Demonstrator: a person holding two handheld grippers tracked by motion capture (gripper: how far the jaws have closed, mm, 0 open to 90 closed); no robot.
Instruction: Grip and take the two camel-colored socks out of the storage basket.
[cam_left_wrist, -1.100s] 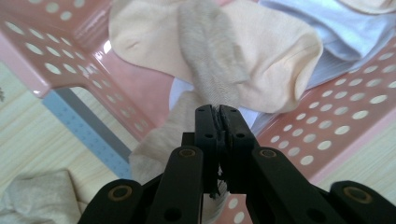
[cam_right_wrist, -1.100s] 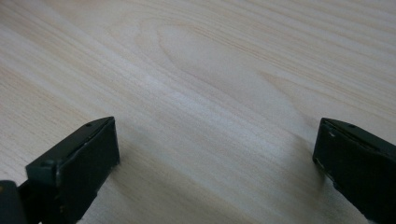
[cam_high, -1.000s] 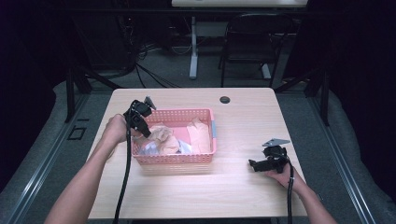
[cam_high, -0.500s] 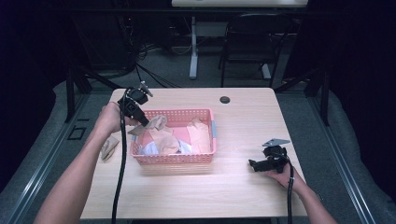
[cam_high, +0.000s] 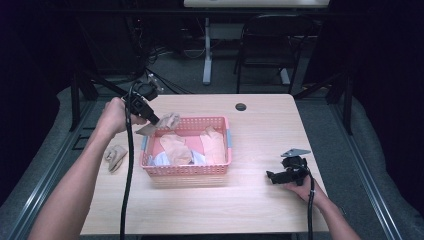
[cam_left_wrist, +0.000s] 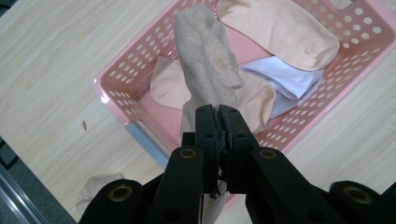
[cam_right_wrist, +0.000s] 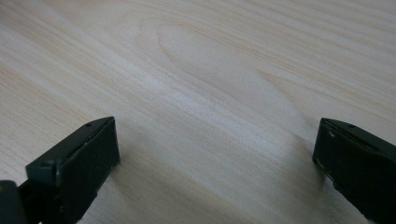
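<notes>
A beige sock (cam_left_wrist: 208, 65) hangs pinched in the left gripper's (cam_left_wrist: 218, 114) closed fingers above the pink basket's (cam_high: 186, 171) left rim, while the right gripper (cam_high: 285, 175) rests on the counter (cam_high: 260, 135) well apart, fingers spread wide.

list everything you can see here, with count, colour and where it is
basket: 1, pink, middle of the table
held sock: 1, beige, hanging over the basket's left end
peach socks: at least 2, in the basket
white cloth: 1, in the basket under the socks
loose sock: 1, beige, on the table left of the basket
round cap: 1, dark, far table edge
table: 1, light wood
chair: 1, dark, behind the table
left gripper: black, shut on the held sock
right gripper: black, open, low over the table's right side
</notes>
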